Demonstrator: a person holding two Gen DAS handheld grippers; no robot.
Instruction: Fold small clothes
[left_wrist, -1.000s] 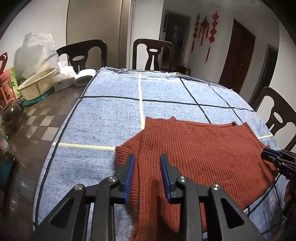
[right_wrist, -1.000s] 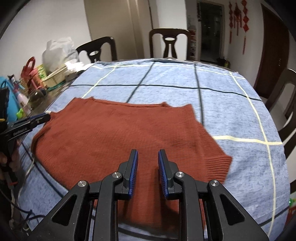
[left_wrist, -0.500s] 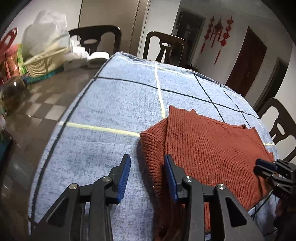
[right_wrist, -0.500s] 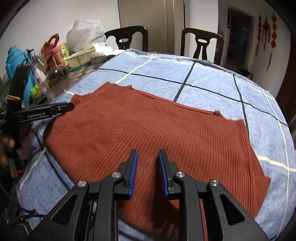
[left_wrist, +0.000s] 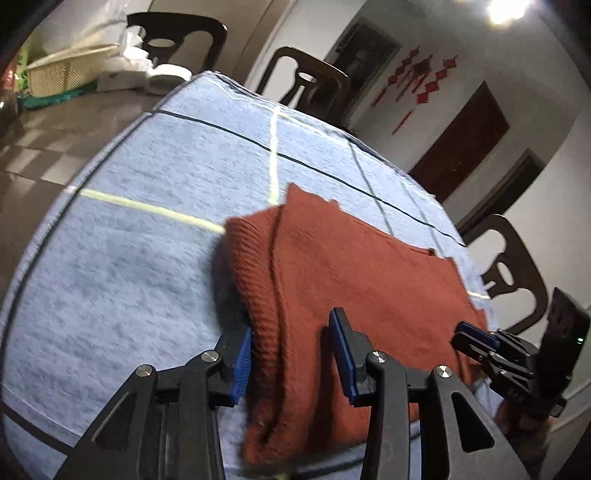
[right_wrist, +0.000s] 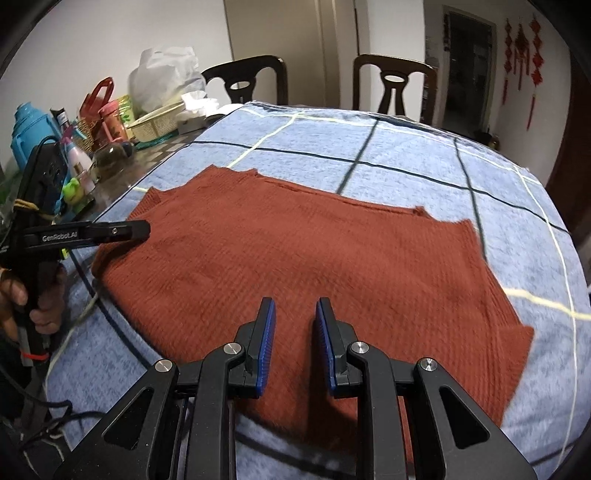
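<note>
A rust-red knitted sweater (right_wrist: 303, 258) lies flat on the blue checked cloth (right_wrist: 406, 147), one sleeve folded over its left edge. In the left wrist view the sweater (left_wrist: 351, 269) has its folded left edge running between my fingers. My left gripper (left_wrist: 291, 354) is open, its jaws astride that edge at the near hem; it also shows in the right wrist view (right_wrist: 136, 230). My right gripper (right_wrist: 291, 332) is open and empty above the sweater's near hem; it also shows in the left wrist view (left_wrist: 465, 332).
Dark wooden chairs (right_wrist: 395, 85) stand round the table. A woven basket (right_wrist: 155, 123), a white plastic bag (right_wrist: 162, 77), bottles and a blue flask (right_wrist: 29, 133) crowd the bare tabletop at the left. The cloth's near edge (left_wrist: 37, 424) is close to my left gripper.
My left gripper has tilted and moved right, so the sweater's folded left edge now lies between its jaws. My right gripper has shifted left and slightly back along the near hem.
</note>
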